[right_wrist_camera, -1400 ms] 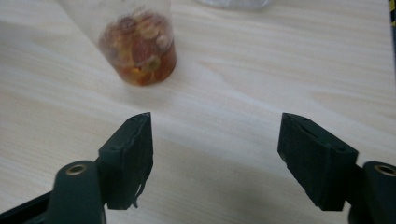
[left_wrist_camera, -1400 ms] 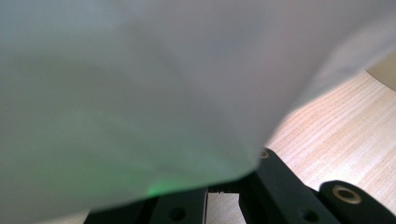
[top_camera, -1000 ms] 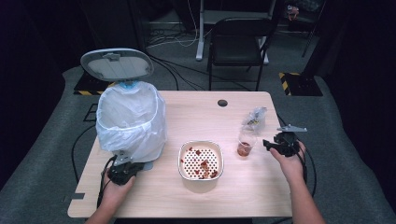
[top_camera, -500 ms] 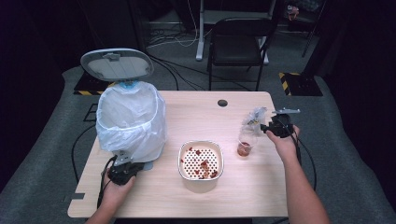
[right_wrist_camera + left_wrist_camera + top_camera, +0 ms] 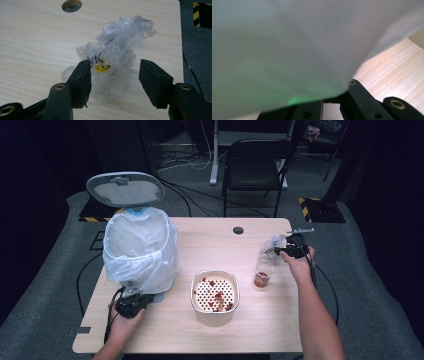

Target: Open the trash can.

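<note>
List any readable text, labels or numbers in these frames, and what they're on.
None can be read.
Crumpled clear plastic bag: a yellow patch with black marks shows through it, too creased and blurred to read.
Bin lid, white bin liner, perforated bowl, plastic cup: no print visible.
Yellow-black hazard stripes on the floor: a pattern, no words.

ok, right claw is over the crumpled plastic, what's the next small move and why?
Probably ease the right claw a little lower and close it on the crumpled clear plastic wrapper. Its jaws have just been opening and now stand apart on either side of the wrapper, which lies on the light wooden table; one pad is at its edge, the other is clear of it.
</note>
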{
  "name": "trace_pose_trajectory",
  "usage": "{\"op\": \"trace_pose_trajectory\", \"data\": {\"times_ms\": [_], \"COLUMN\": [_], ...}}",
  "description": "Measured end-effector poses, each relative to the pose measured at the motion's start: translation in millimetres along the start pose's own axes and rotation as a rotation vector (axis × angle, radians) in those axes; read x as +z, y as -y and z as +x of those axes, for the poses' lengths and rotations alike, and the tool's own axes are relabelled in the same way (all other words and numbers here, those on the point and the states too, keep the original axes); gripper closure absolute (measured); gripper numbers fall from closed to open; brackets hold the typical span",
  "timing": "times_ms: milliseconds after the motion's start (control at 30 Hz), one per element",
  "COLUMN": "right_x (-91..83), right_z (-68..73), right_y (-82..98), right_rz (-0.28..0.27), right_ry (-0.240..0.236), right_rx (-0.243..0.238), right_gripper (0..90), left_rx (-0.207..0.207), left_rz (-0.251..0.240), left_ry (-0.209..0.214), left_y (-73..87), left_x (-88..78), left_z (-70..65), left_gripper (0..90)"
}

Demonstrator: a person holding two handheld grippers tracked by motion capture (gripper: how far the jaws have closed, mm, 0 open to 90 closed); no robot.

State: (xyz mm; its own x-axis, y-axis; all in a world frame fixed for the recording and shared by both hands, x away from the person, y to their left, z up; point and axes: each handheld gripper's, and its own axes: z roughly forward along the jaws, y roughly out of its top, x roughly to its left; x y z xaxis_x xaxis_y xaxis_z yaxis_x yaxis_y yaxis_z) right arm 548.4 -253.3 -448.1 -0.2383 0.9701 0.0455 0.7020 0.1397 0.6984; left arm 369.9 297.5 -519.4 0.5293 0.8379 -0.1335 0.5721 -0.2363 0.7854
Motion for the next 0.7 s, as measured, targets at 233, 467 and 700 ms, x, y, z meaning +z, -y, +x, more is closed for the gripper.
{"op": "trace_pose_trajectory", "data": {"times_ms": [233,467,700], "right_x": [8.6,3.2,-23.3], "right_z": [2.1,-1.3,-13.0], "right_y": [-3.2,5.0,25.2], "right_rz": [0.002,-0.002,-0.012], "right_ry": [0.011,-0.001,0.007], "right_rx": [0.019,-0.019,-0.045], "right_gripper": [67.5,88.8,89.1], "left_rx": [0.002,0.006,-0.003], "left_rz": [0.0,-0.001,-0.003], "left_ry": [0.001,0.003,0.002], "left_y": [0.1,0.2,0.1], "left_x": [0.0,-0.1,0.1], "left_z": [-0.1,-0.1,0.2], "left_gripper": [90.0,90.0,90.0]}}
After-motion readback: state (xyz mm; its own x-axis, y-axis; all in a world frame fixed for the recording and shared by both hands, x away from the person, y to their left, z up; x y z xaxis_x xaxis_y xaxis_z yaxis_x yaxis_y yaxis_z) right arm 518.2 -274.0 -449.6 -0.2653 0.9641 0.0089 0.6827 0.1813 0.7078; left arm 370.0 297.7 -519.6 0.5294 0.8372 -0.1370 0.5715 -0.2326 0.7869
